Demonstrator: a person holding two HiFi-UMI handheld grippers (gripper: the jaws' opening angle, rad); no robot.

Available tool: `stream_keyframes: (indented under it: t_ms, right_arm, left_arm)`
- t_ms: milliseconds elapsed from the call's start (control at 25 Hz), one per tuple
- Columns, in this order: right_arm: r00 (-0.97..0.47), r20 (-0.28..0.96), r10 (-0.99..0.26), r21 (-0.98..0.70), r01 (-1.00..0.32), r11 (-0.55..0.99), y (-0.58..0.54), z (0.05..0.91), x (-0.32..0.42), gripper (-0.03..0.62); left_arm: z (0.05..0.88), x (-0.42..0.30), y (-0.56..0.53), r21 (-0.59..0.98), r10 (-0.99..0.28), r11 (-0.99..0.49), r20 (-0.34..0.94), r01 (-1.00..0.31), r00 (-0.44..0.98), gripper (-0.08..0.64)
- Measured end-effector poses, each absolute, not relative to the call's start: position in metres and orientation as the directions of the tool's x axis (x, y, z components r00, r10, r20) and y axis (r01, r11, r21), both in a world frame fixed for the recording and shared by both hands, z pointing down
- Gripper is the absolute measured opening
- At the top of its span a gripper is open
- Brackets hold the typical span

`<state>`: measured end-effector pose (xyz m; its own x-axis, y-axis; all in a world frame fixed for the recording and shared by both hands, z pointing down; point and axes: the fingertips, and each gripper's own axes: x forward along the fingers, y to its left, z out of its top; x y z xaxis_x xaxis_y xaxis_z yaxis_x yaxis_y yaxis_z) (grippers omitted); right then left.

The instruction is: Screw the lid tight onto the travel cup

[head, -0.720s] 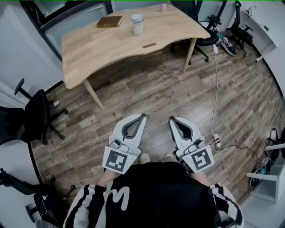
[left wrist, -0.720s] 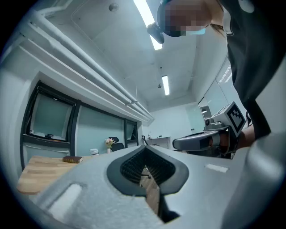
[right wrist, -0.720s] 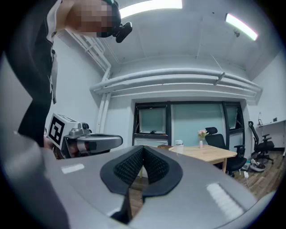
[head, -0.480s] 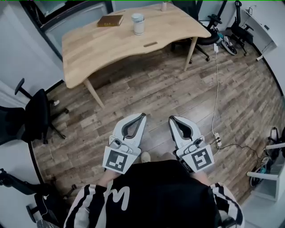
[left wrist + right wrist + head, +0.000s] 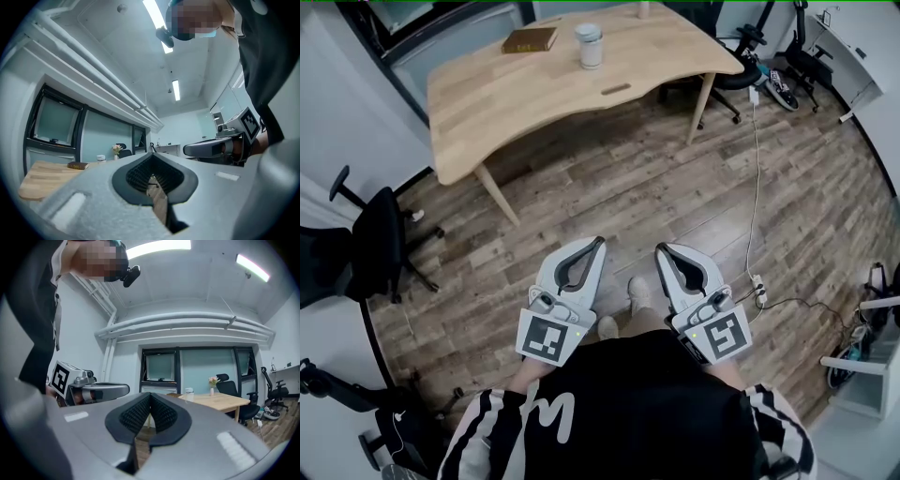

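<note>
**Approach to the work surface, seen from the head view and both gripper views.** The left gripper (image 5: pixel 599 244) and the right gripper (image 5: pixel 662 250) are held about level in front of the body, side by side and apart. On each, the jaws are brought fully together. The ribbed black pads (image 5: pixel 133 414) meet at the tip and nothing is carried between them.

Below the grippers a shoe (image 5: pixel 637 292) is seen on the wooden floor (image 5: pixel 628 192). The table (image 5: pixel 516 98) stands well ahead across open boards. The travel cup (image 5: pixel 590 47) stands upright near the table's far edge, with a book (image 5: pixel 531 40) beside it. A lid (image 5: pixel 587 31) appears to sit on the cup. Whether it is threaded on or only laid there cannot be told from this far away.

The step in hand is judged to be the walk up to the table, so no part of the fastening has begun. To do it well:

- The cable (image 5: pixel 756 178) on the floor at the right and the office chair (image 5: pixel 375 248) at the left should be kept clear of.
- The table should be met squarely in front of the cup.
- Both sets of jaws should be opened before the reach is made.
- The cup's body is best clamped low by one gripper, so that it cannot spin or tip.
- The lid should be taken across its rim by the other gripper, set level on the thread, and turned until it is firm.
</note>
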<state>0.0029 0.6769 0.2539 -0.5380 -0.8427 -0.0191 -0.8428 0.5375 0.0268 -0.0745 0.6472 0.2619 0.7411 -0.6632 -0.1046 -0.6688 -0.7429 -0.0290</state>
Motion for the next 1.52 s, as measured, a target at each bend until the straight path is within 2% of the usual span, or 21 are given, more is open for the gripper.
stream_keyframes:
  t_ms: [160,320,720,1520]
  right_arm:
    - [-0.536,-0.072,-0.841,0.043,-0.844,0.534,0.672,0.247,0.009,0.001]
    - [-0.540,-0.040,-0.841,0.017,-0.842,0.540,0.660,0.255,0.011,0.000]
    - [-0.567,-0.076,-0.820,0.007,-0.823,0.568,0.605,0.253,0.027,0.000]
    - [-0.614,-0.053,-0.788,0.013,-0.789,0.614,0.467,0.252,0.061,0.002]
  left_arm:
    - [0.264,-0.072,0.645,-0.035,-0.668,-0.739,-0.096,-0.673,0.738,0.002]
    - [0.265,-0.074,0.633,-0.035,-0.680,-0.727,-0.097,-0.686,0.726,0.002]
    - [0.267,-0.065,0.580,-0.041,-0.711,-0.698,-0.086,-0.715,0.698,0.002]
    - [0.262,-0.031,0.447,-0.061,-0.733,-0.672,-0.082,-0.738,0.675,0.002]
